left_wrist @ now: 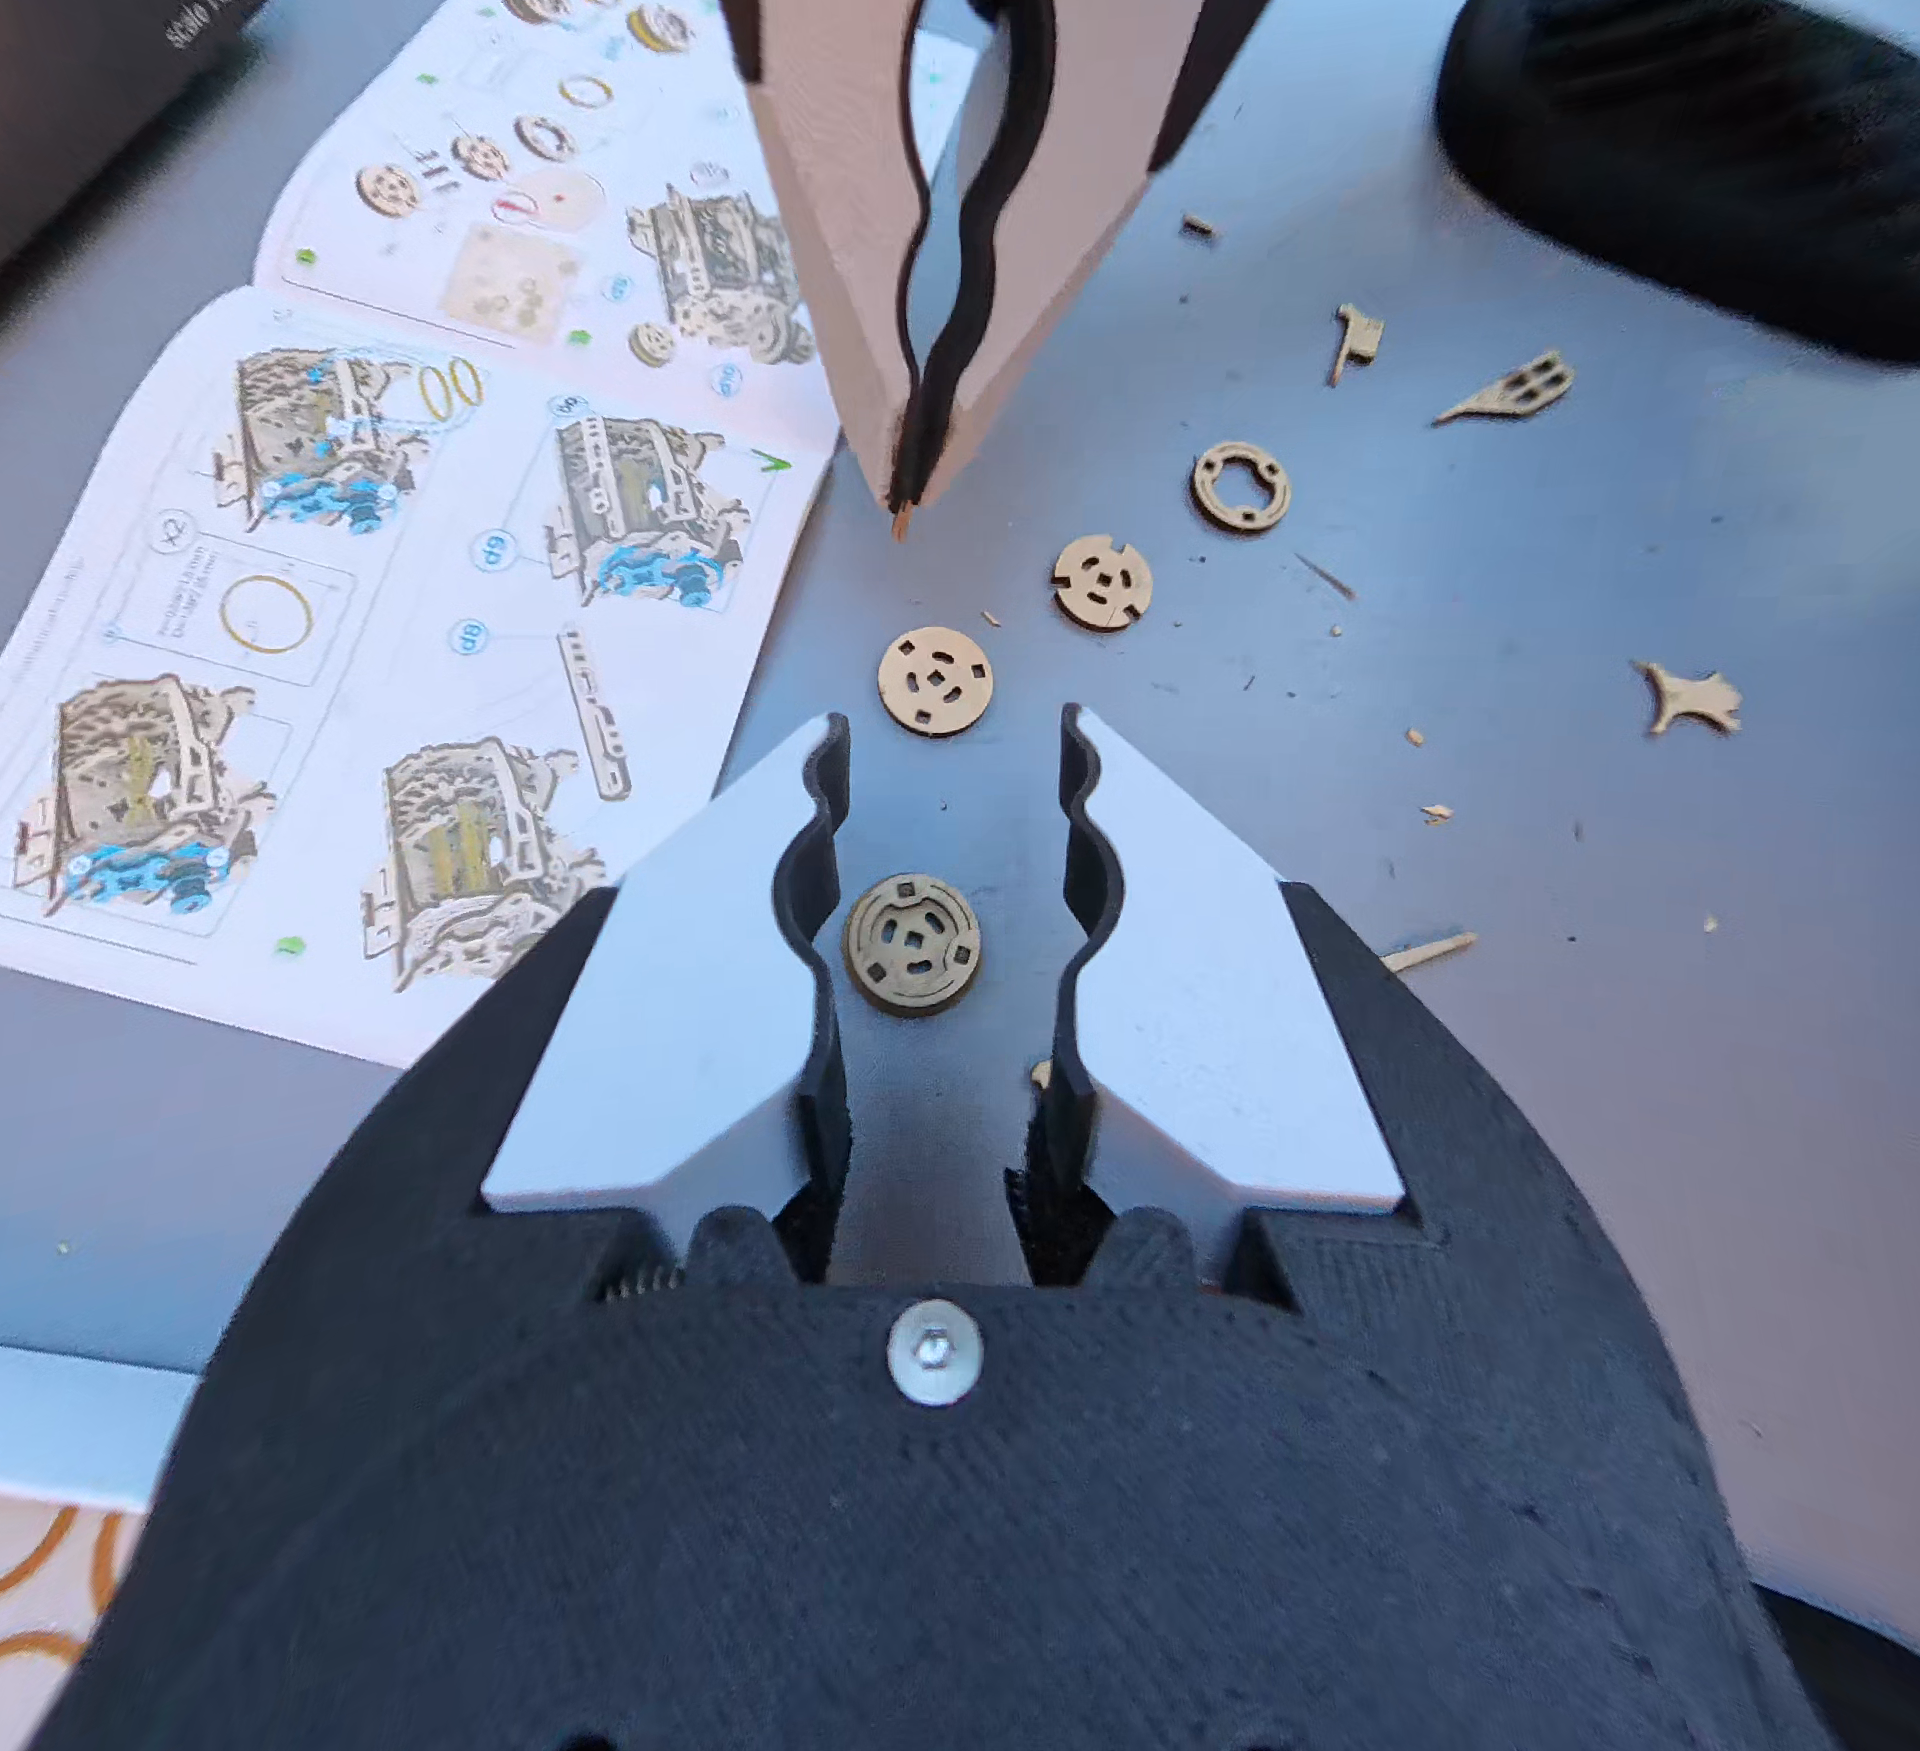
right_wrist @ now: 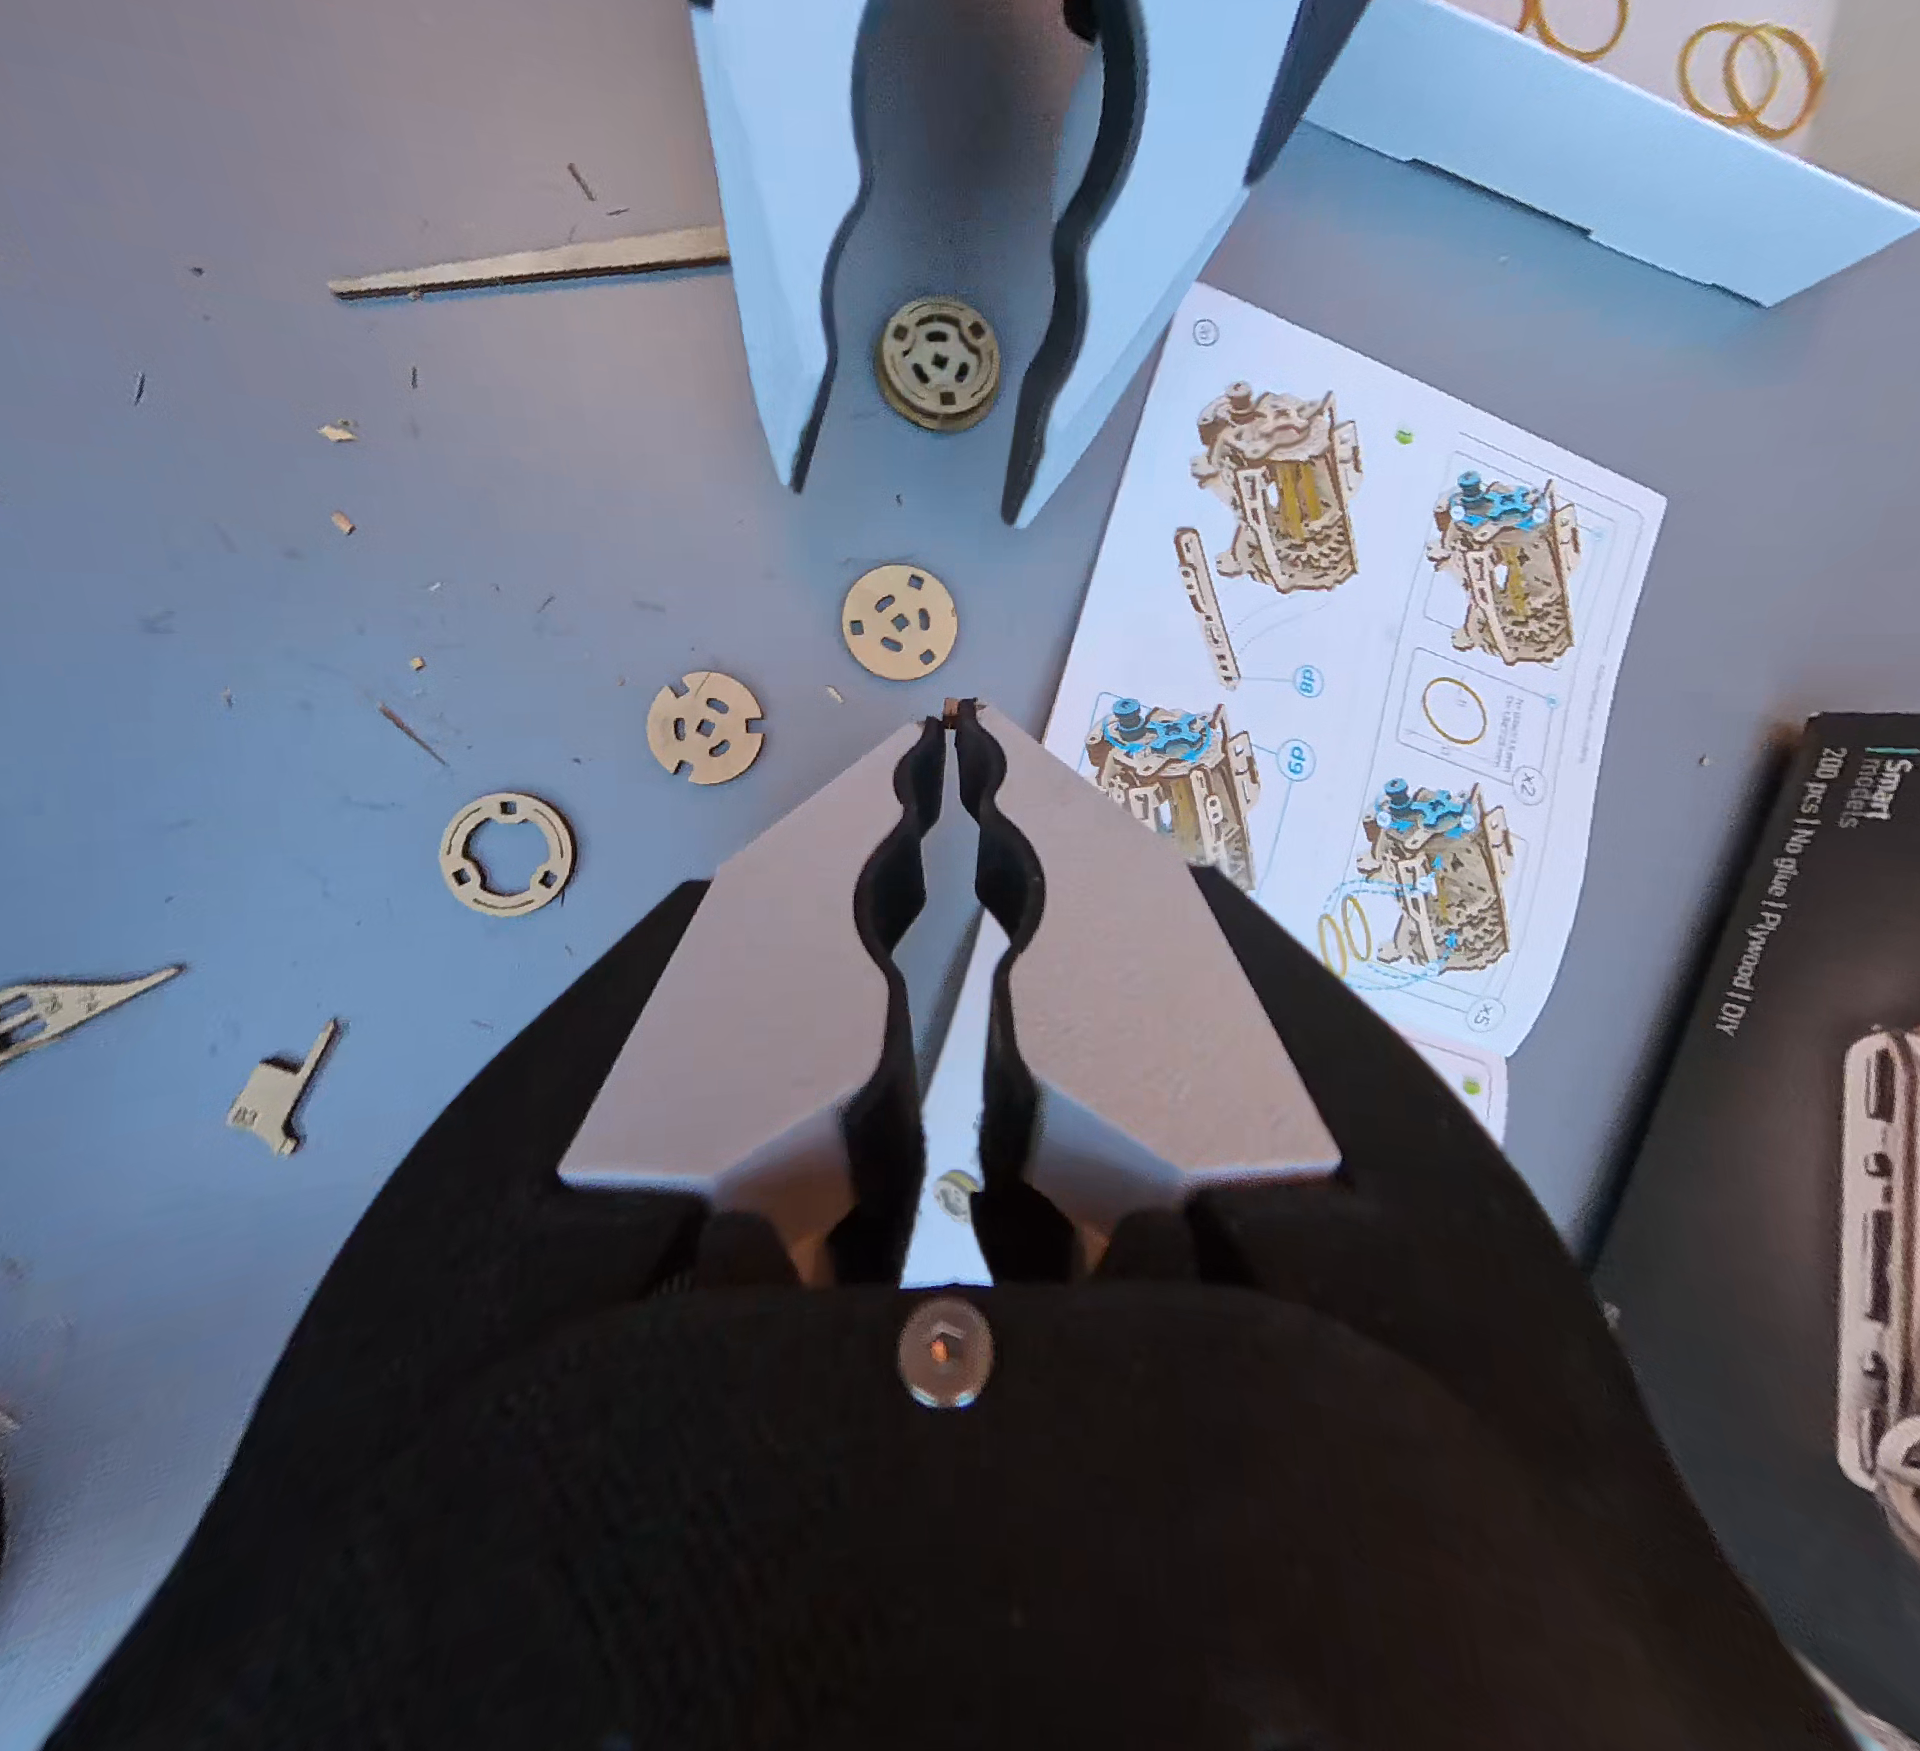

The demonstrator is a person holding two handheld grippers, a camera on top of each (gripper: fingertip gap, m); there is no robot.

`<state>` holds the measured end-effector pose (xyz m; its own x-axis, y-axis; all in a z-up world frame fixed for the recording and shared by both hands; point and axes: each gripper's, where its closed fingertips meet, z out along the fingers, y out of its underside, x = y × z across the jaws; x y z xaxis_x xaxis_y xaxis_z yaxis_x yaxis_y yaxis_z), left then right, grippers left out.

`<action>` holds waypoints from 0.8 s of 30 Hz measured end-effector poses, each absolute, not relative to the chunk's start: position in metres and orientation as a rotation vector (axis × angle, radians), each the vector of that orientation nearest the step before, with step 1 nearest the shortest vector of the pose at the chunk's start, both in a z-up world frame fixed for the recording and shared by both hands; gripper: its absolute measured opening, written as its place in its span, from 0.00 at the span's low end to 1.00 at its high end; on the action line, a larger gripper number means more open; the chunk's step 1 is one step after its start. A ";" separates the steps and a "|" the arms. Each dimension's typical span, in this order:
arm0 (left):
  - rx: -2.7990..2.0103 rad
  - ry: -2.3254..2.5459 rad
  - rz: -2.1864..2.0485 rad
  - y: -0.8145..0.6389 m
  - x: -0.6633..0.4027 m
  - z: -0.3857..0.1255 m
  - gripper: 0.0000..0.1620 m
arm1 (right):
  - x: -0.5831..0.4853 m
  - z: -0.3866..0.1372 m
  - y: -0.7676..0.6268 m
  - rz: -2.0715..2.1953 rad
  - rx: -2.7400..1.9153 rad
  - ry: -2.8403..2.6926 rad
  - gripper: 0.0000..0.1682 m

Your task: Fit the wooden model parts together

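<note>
A stacked round wooden disc [left_wrist: 912, 943] lies on the grey table between the fingers of my open left gripper [left_wrist: 951, 722], untouched. It also shows in the right wrist view [right_wrist: 938, 363], inside the open left gripper [right_wrist: 906, 496]. My right gripper [right_wrist: 956, 725] is shut on a small wooden pin [right_wrist: 956, 711] and holds it just above the table; in the left wrist view it [left_wrist: 907, 480] comes in from the top, with the pin [left_wrist: 900, 522] at its tip. A holed disc [left_wrist: 935, 681], a notched disc [left_wrist: 1101, 581] and a ring [left_wrist: 1241, 488] lie between the grippers.
An open instruction booklet [left_wrist: 416, 558] lies beside the parts. A black box [right_wrist: 1787, 1130] and a white box with rubber bands [right_wrist: 1621, 39] stand at the edges. Wood scraps [left_wrist: 1688, 699] and a long splinter [right_wrist: 520, 267] are scattered about. A dark rounded object [left_wrist: 1683, 132] lies far right. My right fingertips sit around 4 cm from my left ones.
</note>
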<state>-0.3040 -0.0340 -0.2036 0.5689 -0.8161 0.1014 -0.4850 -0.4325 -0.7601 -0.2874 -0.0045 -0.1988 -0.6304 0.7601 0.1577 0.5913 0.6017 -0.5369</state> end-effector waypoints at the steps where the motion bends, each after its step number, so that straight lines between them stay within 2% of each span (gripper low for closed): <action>1: -2.115 1.055 -0.572 -0.033 -0.302 -0.208 0.24 | -0.287 -0.198 -0.006 0.622 -1.061 -2.489 0.01; 8: -2.140 1.117 -0.466 -0.028 -0.296 -0.226 0.22 | -0.291 -0.204 -0.009 0.538 -0.906 -2.636 0.01; 15: -2.051 1.154 -0.445 -0.021 -0.291 -0.227 0.15 | -0.291 -0.208 -0.012 0.434 -0.663 -2.689 0.01; 24: -1.925 1.313 -0.544 -0.037 -0.270 -0.226 0.14 | -0.273 -0.214 -0.030 0.361 -0.498 -2.782 0.01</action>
